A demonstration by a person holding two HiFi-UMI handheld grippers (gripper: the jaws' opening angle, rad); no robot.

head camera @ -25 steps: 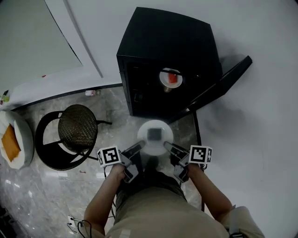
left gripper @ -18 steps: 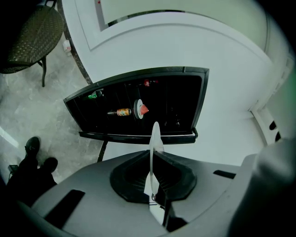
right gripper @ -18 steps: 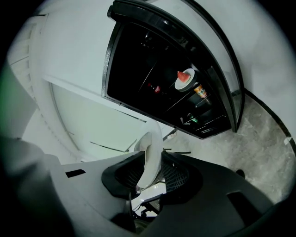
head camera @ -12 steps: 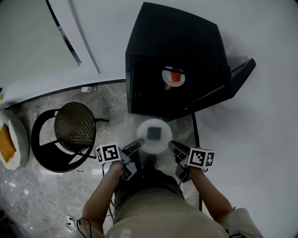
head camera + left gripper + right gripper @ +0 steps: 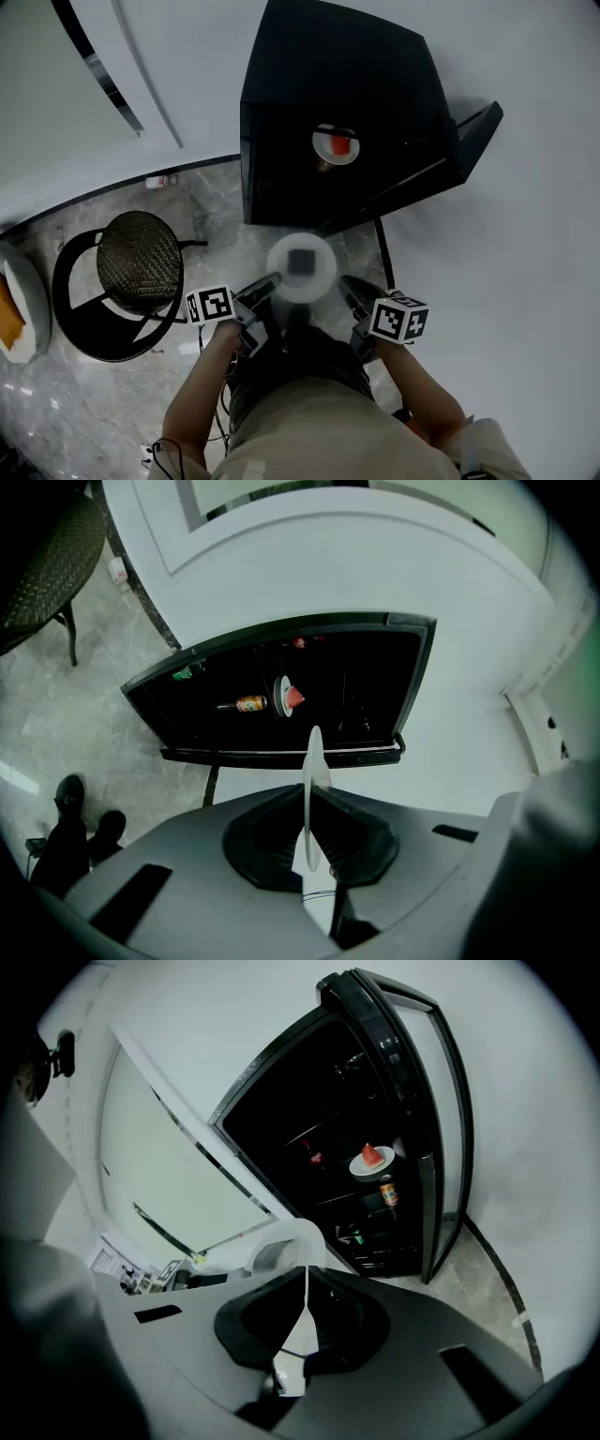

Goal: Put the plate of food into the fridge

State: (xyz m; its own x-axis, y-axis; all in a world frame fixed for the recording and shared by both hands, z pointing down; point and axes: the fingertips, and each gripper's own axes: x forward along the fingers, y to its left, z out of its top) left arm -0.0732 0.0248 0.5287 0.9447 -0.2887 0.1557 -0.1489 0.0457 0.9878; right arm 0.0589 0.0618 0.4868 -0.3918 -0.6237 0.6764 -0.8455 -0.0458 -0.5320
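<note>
- Head view shows the fridge [image 5: 337,103] standing just beyond both pairs of jaws. Its door [image 5: 441,164] is swung wide on the right gripper's side, so the opening is free for loading.
- The plate [image 5: 301,266] hangs level between the two grippers, still short of the opening. Gripping it on opposite sides probably keeps it from tipping.
- The left gripper [image 5: 267,281] is clamped on the plate's rim, which shows edge-on between its jaws in the left gripper view.
- The right gripper [image 5: 349,284] has just been closing its jaws and now pinches the opposite rim.
- The food [image 5: 301,262], a dark square, sits mid-plate, ahead of the jaws and between them.
</note>
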